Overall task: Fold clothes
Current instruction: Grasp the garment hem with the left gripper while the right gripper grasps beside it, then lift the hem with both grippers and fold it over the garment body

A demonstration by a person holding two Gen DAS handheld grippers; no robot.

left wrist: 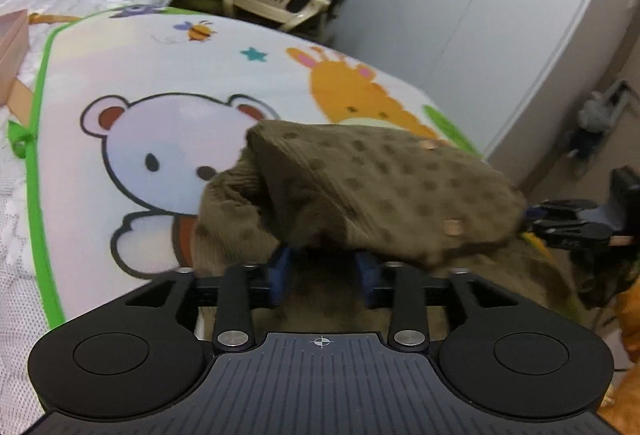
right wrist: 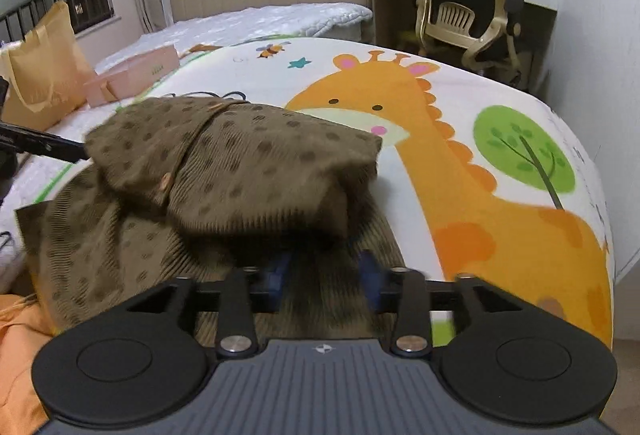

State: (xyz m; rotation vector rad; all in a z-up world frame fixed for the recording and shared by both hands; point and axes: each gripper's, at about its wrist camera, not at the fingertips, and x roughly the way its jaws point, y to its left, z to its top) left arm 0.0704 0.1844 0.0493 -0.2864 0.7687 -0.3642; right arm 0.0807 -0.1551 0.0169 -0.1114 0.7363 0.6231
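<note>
Both grippers, left (left wrist: 323, 269) and right (right wrist: 325, 271), jaws apart and empty, behind a half-folded brown dotted cardigan (right wrist: 240, 171) on the cartoon-print mat (right wrist: 500, 115) (probably best flattened toward the mat's near edge).

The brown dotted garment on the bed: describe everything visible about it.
The brown garment looks like a ribbed knit, olive-brown with darker dots and small pale buttons along a placket. It lies on the cartoon animal blanket, its upper part folded over the lower in a loose, puffy fold. Its near edge hangs over the blue fingers of the left claw and right claw, which stand apart; whether either pinches cloth is hidden.
</note>
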